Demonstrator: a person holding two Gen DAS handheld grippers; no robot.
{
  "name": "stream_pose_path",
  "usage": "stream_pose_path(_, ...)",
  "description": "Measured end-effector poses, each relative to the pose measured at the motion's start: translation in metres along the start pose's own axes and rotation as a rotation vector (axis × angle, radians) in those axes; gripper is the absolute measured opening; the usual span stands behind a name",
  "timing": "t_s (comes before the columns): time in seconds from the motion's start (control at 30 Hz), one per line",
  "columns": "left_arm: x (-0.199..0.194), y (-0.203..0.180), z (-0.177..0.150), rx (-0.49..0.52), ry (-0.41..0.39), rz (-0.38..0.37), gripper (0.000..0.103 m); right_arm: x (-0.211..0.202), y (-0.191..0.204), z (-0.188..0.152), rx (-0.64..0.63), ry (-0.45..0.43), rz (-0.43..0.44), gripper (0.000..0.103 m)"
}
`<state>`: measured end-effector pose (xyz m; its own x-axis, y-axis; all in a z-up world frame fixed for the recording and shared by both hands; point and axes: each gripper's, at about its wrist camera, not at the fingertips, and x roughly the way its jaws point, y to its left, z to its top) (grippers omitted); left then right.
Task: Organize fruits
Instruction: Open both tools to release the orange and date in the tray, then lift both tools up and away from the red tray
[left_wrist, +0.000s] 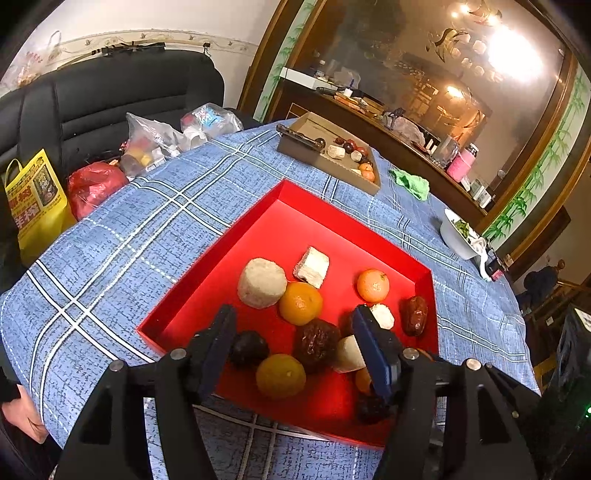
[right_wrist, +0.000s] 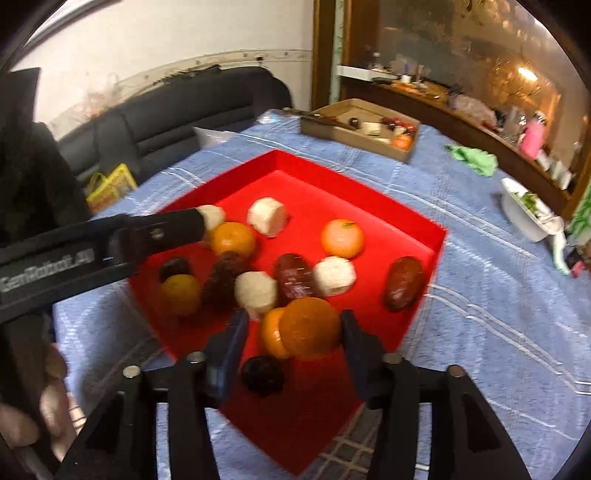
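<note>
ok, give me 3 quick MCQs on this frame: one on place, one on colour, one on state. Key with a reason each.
1. The green cloth lies:
A. in the red tray
B. on the tablecloth, beyond the tray
C. in the cardboard box

2. The tray holding the fruit is:
A. red
B. white
C. brown

3. The right gripper is:
A. clamped on a dark fruit
C. out of view
B. open, with an orange between its jaws

Key: 1 B, it sits on the blue cloth right of the box. 2 A, red walls and floor. 3 B, gaps show on both sides of the orange.
</note>
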<state>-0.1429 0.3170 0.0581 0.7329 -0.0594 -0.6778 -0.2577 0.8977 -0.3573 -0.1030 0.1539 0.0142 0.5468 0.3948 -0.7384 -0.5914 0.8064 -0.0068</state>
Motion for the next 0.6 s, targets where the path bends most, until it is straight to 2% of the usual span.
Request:
stream_pose_path(0.13,0.000,-0.002,0.000,0.002,0.002,-0.002,0.066,-0.008,0.002,-0.002,-0.002,-0.020,0.033,0.058)
stream_pose_path(0.37,-0.004,-0.013,-0.001,0.032,-0.005,0.003,0.067,-0.024,-0.008,-0.005,0.038,-0.061,0.019,0.062)
stream_pose_path(0.6,-0.008,-0.030,-0.003,0.079,-0.020,0.017,0.067,-0.035,-0.042,-0.018,0.176,-0.082,-0.009,0.065)
